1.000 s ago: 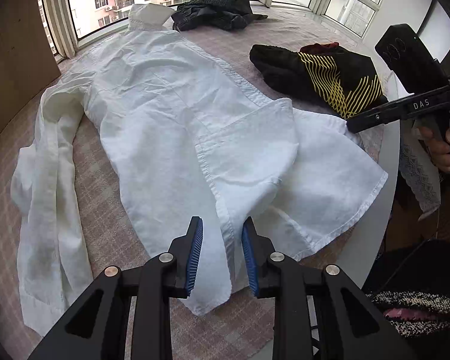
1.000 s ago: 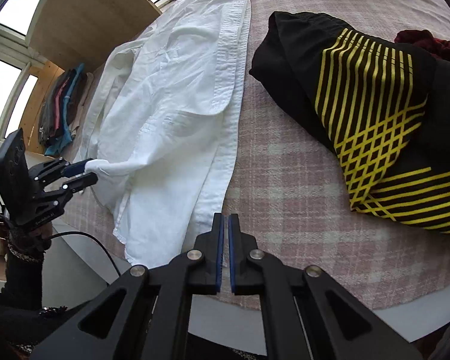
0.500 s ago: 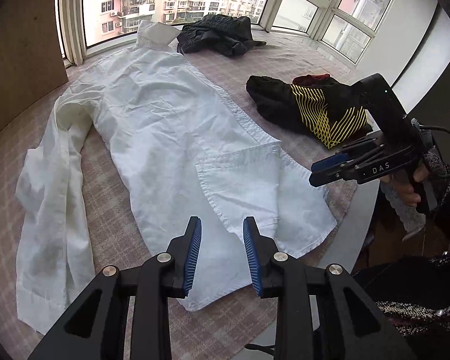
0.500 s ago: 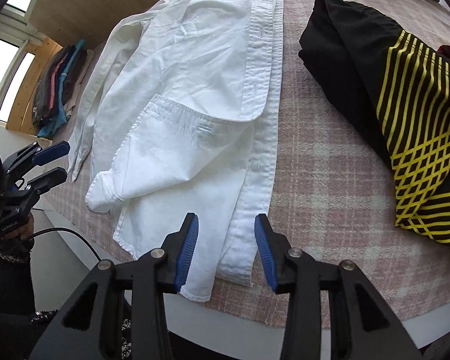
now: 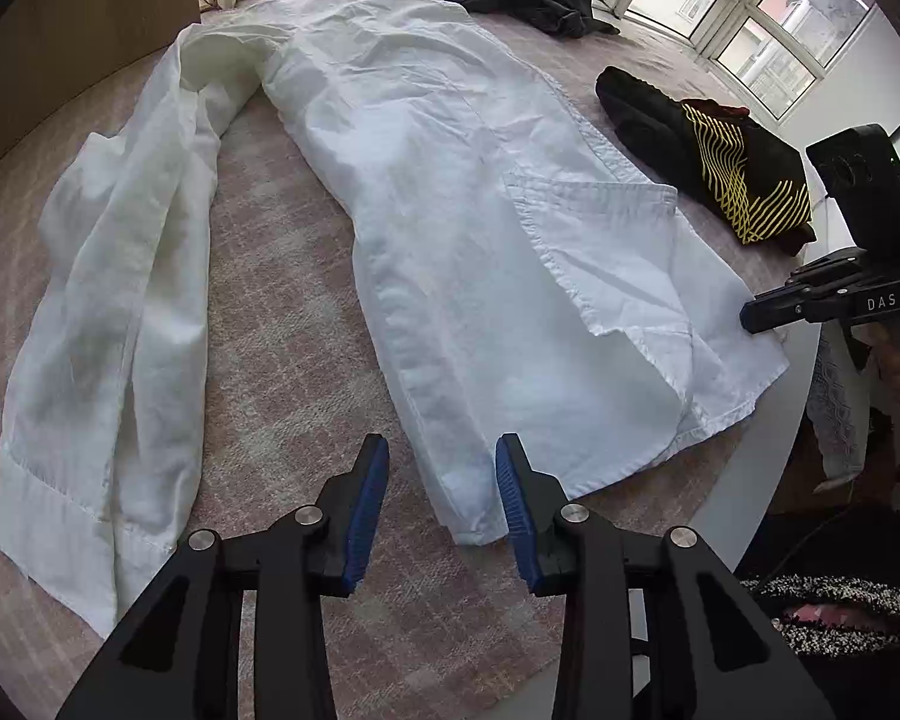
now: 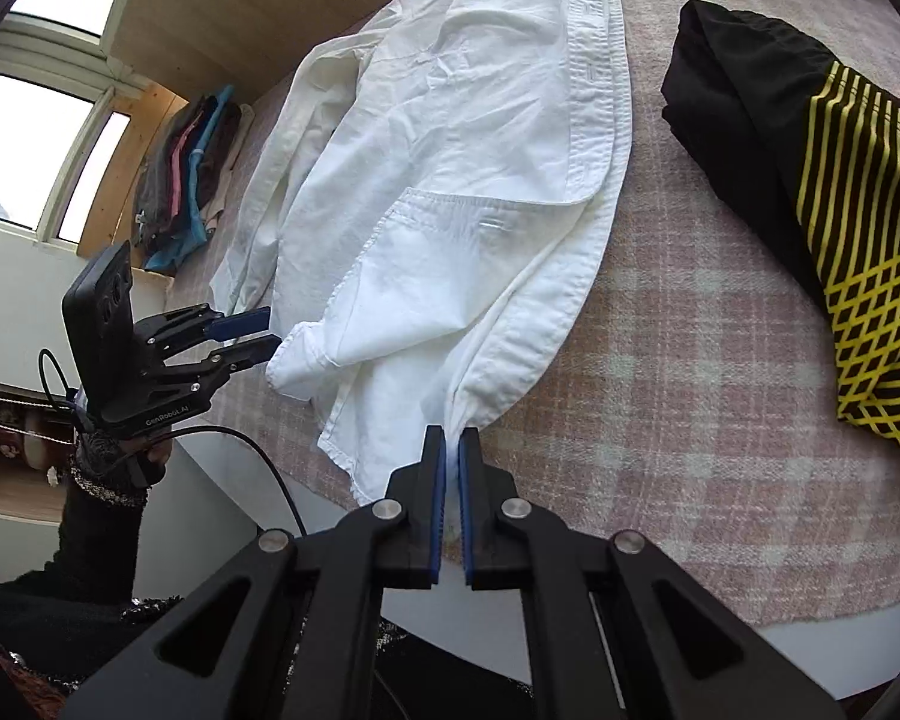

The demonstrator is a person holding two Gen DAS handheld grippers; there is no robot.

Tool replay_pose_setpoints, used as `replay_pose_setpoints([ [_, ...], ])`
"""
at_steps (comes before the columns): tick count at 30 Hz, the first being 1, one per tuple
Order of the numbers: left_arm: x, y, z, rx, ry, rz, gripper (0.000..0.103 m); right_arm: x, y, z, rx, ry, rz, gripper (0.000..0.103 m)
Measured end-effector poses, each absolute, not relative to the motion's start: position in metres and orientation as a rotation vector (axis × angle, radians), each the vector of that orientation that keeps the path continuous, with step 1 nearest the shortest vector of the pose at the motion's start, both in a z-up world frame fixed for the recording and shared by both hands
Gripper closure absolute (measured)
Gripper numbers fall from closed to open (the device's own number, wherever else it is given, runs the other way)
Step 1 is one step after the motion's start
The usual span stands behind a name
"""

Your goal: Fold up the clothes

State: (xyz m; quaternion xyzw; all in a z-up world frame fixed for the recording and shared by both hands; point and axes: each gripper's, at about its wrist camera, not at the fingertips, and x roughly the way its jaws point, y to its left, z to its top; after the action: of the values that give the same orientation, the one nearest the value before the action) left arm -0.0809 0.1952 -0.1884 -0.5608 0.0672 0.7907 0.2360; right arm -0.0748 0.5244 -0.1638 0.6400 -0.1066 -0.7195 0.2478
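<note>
Right wrist: right tool [image 6: 452, 468] clenched on white shirt [image 6: 462, 180] hem at bench [image 6: 720, 408] edge. Left tool [image 5: 441, 504] released, above shirt's near corner; black-yellow garment [image 5: 720, 162] beyond shirt.

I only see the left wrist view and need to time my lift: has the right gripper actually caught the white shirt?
Observer: Yes. In the right wrist view, the right gripper is shut on the white shirt's lower front edge.
Operator: And how does my left gripper look from that side?
Observer: The left gripper is open, right beside the folded-in cuff. I cannot tell whether it is touching.
Operator: Anything off to my left that I'm missing?
Observer: A stack of folded clothes sits in a wooden shelf.
</note>
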Motion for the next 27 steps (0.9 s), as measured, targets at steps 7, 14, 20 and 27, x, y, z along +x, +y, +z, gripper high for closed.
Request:
replay_pose_setpoints([
  [7,-0.071,0.212,-0.171,-1.474,0.296,2.181,0.074,-0.08,0.522,-0.158,1.841,0.016,-2.125,0.086],
  [14,-0.07,0.257,-0.166,-1.423,0.242,2.035,0.065,-0.116,0.523,-0.155,1.78,0.087,-2.183,0.058],
  [20,-0.05,0.243,-0.174,-1.476,0.262,2.091,0.054,-0.098,0.547,-0.178,1.845,-0.077,-2.054,0.058],
  [27,-0.077,0.221,-0.202,-1.646,0.011,2.112,0.053,-0.094,0.539,-0.187,1.846,-0.022,-2.034,0.058],
])
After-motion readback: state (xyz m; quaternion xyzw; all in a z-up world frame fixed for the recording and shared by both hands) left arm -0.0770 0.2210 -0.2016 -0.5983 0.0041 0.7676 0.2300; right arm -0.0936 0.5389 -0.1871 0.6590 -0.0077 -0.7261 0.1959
